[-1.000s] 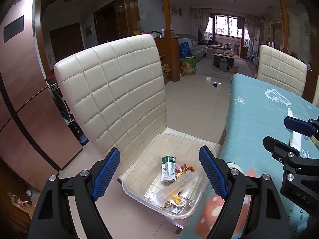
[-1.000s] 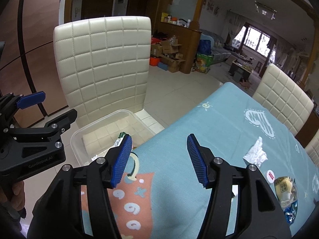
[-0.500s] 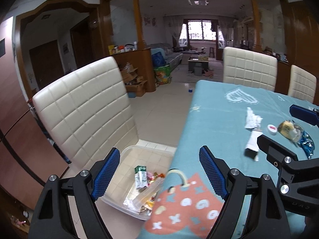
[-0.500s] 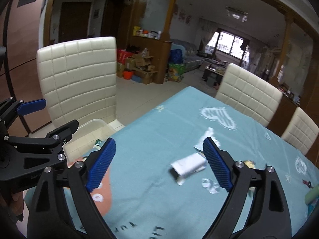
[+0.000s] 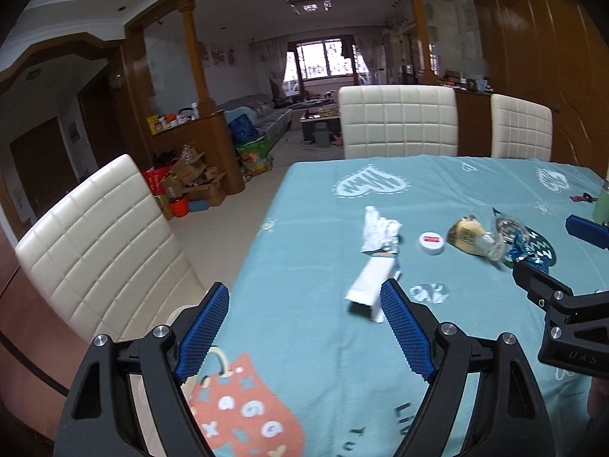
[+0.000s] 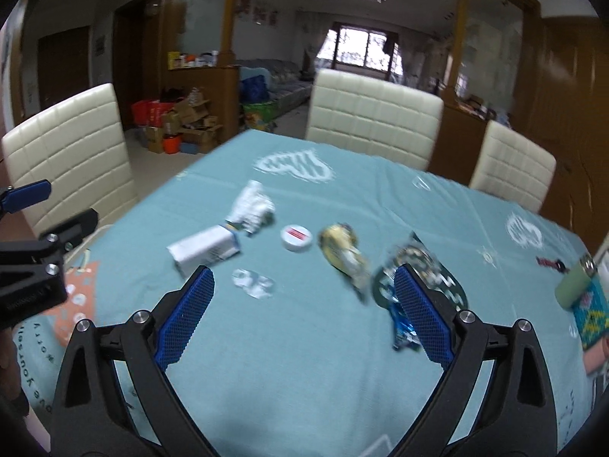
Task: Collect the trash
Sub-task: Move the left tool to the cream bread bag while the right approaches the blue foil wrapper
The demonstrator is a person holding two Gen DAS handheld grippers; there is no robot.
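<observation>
The big bench (image 6: pixel 342 361) has a blue cloth on it, and the trash lies in a loose row across its middle so either tool can reach it. White chairs (image 5: pixel 397 122) stand along the far edge and one chair (image 5: pixel 95 240) stands at the left edge, so the free room is above the bench, not around it. The left tool (image 5: pixel 304 327) is wide with nothing in it and points at the white carton (image 5: pixel 371 285). The right tool (image 6: pixel 302 310) has just been opening its jaws; it is wide and empty too, over bare cloth near the foil wrapper (image 6: pixel 342 253) and the blue wrapper (image 6: pixel 403 327). A crumpled tissue (image 6: pixel 253 205) touches the carton's far end, and a small round lid (image 6: pixel 297 238) sits between them and the foil. I think the carton is the easiest next pick.
</observation>
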